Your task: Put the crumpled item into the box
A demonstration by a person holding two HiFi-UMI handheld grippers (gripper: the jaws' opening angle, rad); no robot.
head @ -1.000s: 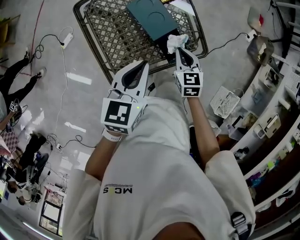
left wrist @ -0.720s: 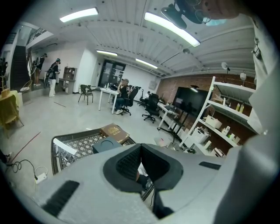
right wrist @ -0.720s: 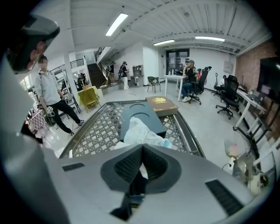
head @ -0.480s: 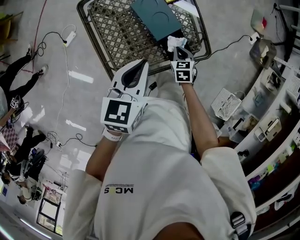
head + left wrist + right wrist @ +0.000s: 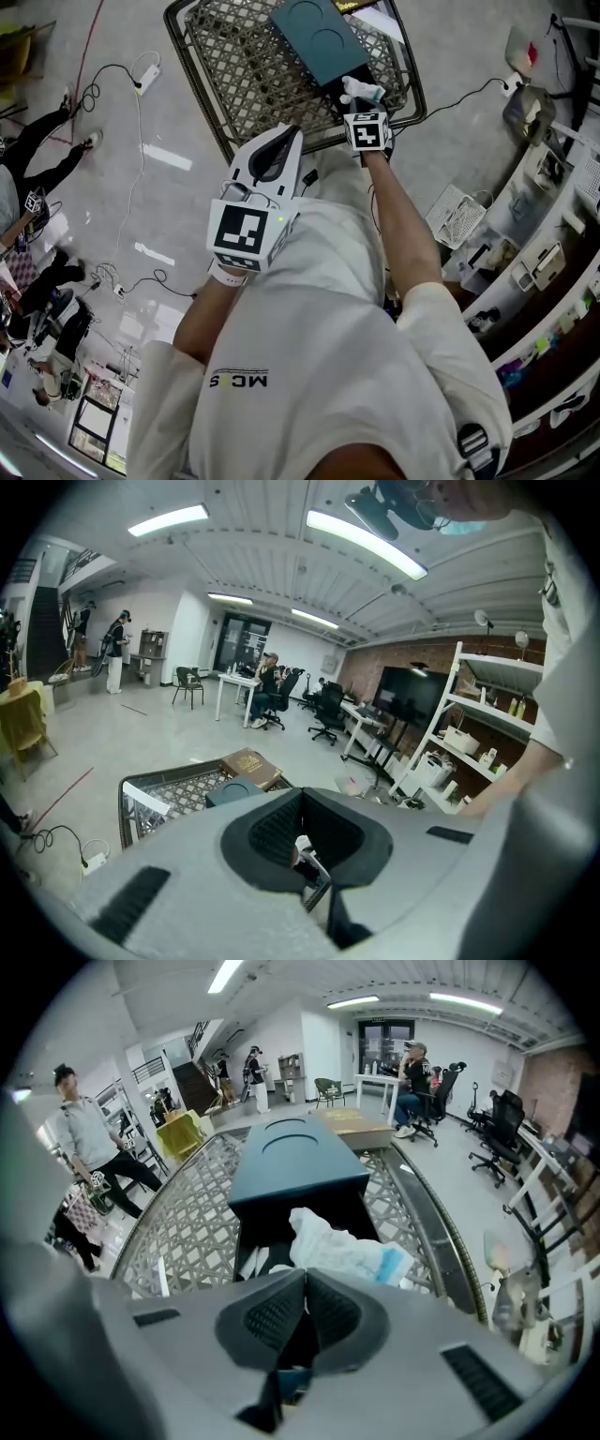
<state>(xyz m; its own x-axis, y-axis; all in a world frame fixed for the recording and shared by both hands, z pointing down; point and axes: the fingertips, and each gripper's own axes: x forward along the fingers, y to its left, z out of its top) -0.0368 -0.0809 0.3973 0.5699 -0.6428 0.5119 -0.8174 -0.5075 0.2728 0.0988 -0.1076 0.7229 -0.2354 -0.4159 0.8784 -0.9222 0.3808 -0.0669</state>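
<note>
Crumpled white wad, with a pale blue patch at one end, hangs from the tips of the right gripper. It sits just above the near right corner of the dark teal box. The box's black open compartment lies under the wad's left part. The blue end reaches out past the box's right wall, over the metal lattice table. Some white scraps already lie in the bottom of the compartment, and the raised teal lid stands beyond it.

Let go here, the wad would likely catch on the right wall and tip outward onto the lattice. Being so near the table's front rim, it could even go off the edge. It looks light and springy, so it may also cling to a pad or puff back up above the compartment instead of settling. My judgement is that it wants carrying a little left and lower before release.

In the head view the left gripper is held close to the person's chest, well short of the table. Its jaws are pressed together with nothing in them. Farther out, the right gripper has its jaws squeezed tight on one edge of the wad. Most of the wad bulges free beyond the tips.
</note>
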